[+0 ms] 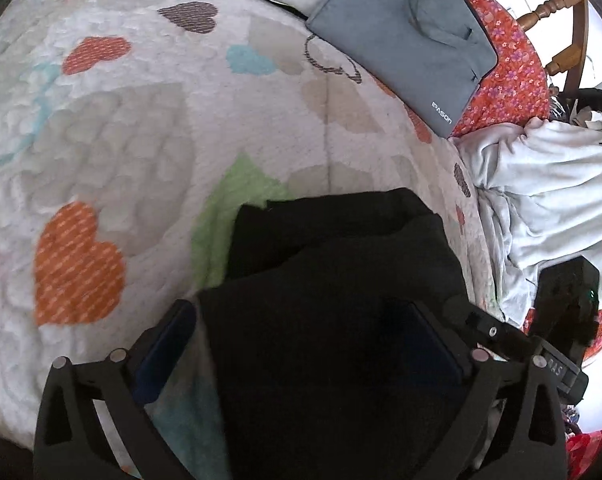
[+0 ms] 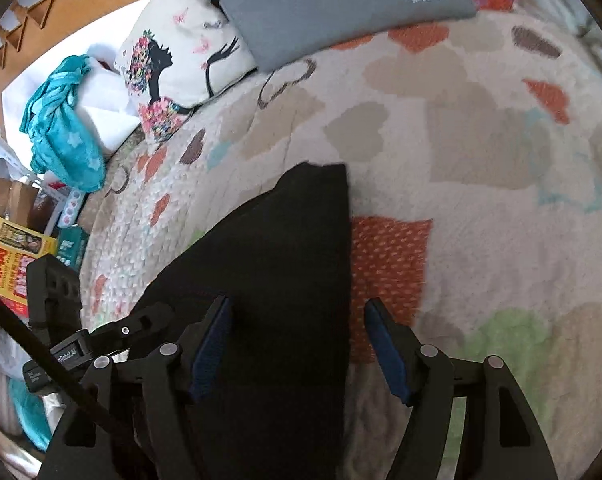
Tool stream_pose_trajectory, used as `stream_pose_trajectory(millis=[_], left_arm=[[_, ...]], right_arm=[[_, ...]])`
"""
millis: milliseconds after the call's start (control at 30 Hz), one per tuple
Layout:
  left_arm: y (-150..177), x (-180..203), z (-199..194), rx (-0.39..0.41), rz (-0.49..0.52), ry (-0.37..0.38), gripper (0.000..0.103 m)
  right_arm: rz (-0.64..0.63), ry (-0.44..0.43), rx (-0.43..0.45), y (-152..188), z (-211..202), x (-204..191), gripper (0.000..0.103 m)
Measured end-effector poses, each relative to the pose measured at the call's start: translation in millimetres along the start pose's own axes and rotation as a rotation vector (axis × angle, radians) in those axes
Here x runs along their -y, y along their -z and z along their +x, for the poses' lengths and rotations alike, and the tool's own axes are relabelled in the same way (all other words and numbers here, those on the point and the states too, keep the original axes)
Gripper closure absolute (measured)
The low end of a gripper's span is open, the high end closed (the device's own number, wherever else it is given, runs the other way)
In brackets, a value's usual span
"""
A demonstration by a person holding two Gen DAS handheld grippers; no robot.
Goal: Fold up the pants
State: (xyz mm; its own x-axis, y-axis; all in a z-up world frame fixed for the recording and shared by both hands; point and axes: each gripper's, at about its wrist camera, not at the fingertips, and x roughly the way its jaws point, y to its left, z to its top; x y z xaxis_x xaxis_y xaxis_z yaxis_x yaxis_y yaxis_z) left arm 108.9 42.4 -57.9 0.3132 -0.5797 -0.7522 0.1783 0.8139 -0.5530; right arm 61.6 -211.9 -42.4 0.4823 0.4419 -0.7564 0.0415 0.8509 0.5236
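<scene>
Left wrist view, left to right: heart-patterned quilt (image 1: 113, 128) spread over the bed; black pants (image 1: 333, 280) lying folded on it, low and centre, layers stacked. Left tool (image 1: 301, 344) spread wide around the near end of the pants, cloth filling the gap between the blue pads (image 1: 165, 352) (right pad nearly lost against the dark fabric). Farther back, grey laptop sleeve (image 1: 405, 36) resting on the quilt and on a red floral sheet (image 1: 505, 80). Crumpled pale-grey garment (image 1: 549, 196) at the bed's right edge, with the other tool's black body in front of it.

Right wrist view, left to right: teal star-print cloth (image 2: 61, 128) off the bed's edge; printed cushion (image 2: 173, 64) with a dancer silhouette, touching the sleeve (image 2: 341, 4). Right tool (image 2: 297, 352) also spread apart, gripping nothing; left pad over the pants (image 2: 281, 264), right pad over the quilt (image 2: 481, 128), just beside the pants' straight edge.
</scene>
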Motion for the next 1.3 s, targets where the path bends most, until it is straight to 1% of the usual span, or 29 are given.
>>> stream_pose_trajectory(millis=[67,100,133,167,200,233,267,367,500,567,633,767,867,933,967,1000,1033,1067,1100,1167,1200,1233,1300], left_arm=[[0,6,4,0.015,0.024,-0.016,0.0],[0,10,5,0.011,0.048,-0.021,0.001],[1,14,5,0.004,0.071,-0.017,0.015],[3,17,3,0.009,0.087,-0.023,0.041],[4,17,2,-0.008,0.089,0.008,0.043],[5,16,-2,-0.004,0.08,0.027,0.046],[6,17,-5,-0.001,0.081,0.035,0.047],[5,23,-13,0.012,0.095,0.037,0.048],[-12,27,-21,0.037,0.07,0.076,0.048],[-27,29,-20,0.051,0.04,0.102,0.048],[-46,34,-16,0.068,0.036,0.104,0.048],[-86,46,5,0.079,0.059,0.088,0.048],[-110,44,30,0.051,0.046,0.091,0.045],[-127,31,55,0.014,-0.007,0.062,0.042],[-133,19,68,-0.02,-0.051,0.059,0.038],[-137,9,78,-0.049,-0.093,0.089,0.037],[-140,1,80,-0.048,-0.132,0.135,0.037],[-143,-3,79,-0.047,-0.152,0.159,0.037],[-145,-5,77,-0.058,-0.16,0.169,0.037],[-149,-5,69,-0.048,-0.147,0.151,0.037],[-151,-6,62,-0.035,-0.135,0.123,0.037],[-153,-8,55,-0.02,-0.133,0.104,0.037],[-155,-17,34,0.025,-0.162,0.049,0.037]], right_arm=[[0.047,-0.054,-0.04,-6,15,5,0.019],[0.066,-0.085,-0.037,-9,20,10,0.018],[0.085,-0.113,-0.022,-13,21,13,0.018],[0.106,-0.131,-0.022,-15,22,16,0.022],[0.109,-0.141,-0.032,-16,22,16,0.033],[0.101,-0.145,-0.044,-15,22,14,0.063],[0.083,-0.152,-0.044,-14,18,9,0.072],[-0.001,-0.129,-0.009,-13,0,-15,0.079],[-0.1,-0.091,0.044,-24,-21,-44,0.08],[-0.123,-0.079,0.067,-37,-28,-51,0.081],[-0.141,-0.052,0.088,-56,-30,-54,0.081],[-0.119,-0.017,0.114,-93,-24,-45,0.081],[-0.086,0.013,0.118,-119,-11,-28,0.081],[-0.052,0.048,0.11,-131,2,-11,0.081],[-0.034,0.073,0.099,-134,10,-3,0.08],[-0.008,0.103,0.078,-137,21,9,0.079],[0.018,0.125,0.055,-137,32,21,0.074],[0.037,0.149,0.035,-137,42,32,0.064],[0.041,0.166,0.038,-137,45,37,0.06],[0.052,0.158,0.061,-137,42,42,0.056],[0.061,0.163,0.07,-137,39,43,0.054],[0.062,0.181,0.086,-138,34,44,0.052],[0.049,0.219,0.128,-138,18,41,0.05]])
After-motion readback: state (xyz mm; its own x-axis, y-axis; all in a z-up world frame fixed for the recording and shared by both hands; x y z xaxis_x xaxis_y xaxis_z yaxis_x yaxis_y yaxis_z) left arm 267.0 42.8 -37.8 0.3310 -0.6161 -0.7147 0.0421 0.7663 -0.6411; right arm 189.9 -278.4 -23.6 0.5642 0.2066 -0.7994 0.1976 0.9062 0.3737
